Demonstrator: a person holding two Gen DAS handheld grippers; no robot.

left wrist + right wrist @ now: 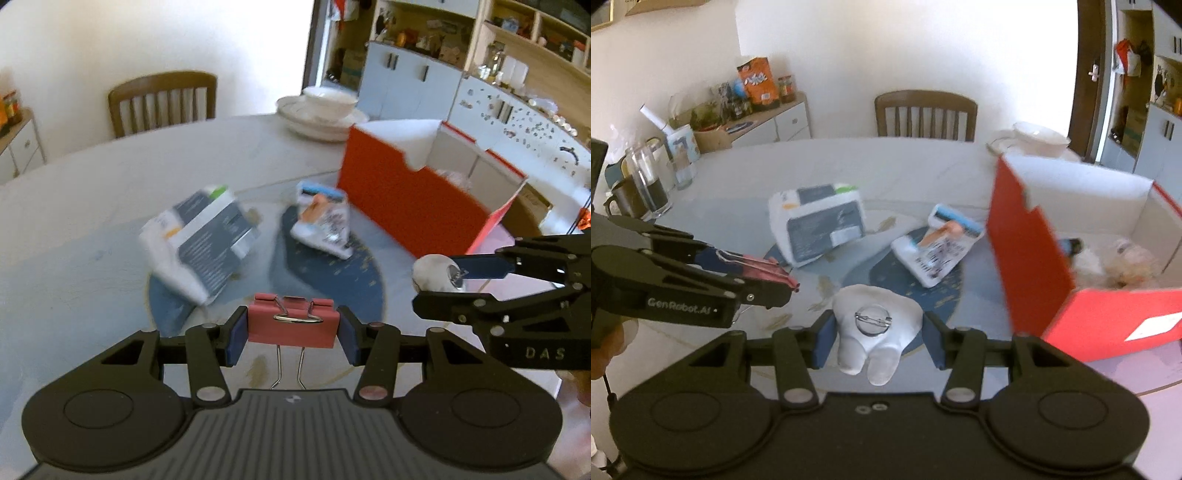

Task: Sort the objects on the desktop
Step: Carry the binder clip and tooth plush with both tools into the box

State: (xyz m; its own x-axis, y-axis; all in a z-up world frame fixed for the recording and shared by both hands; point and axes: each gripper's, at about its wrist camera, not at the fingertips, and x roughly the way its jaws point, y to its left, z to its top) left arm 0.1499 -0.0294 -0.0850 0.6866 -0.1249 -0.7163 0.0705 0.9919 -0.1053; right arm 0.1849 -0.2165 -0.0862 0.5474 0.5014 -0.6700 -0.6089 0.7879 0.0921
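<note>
Your left hand-held gripper [291, 328] is clamped on a pink binder clip [293, 325], long axis crosswise between the pads, wire handles pointing back at the camera. Your right hand-held gripper [877, 334] grips a white tooth-shaped badge [873, 332] above the worktop [738, 206], pin-back facing the camera, roots toward you. The red box [1030, 254] and its contents are blurred.
</note>
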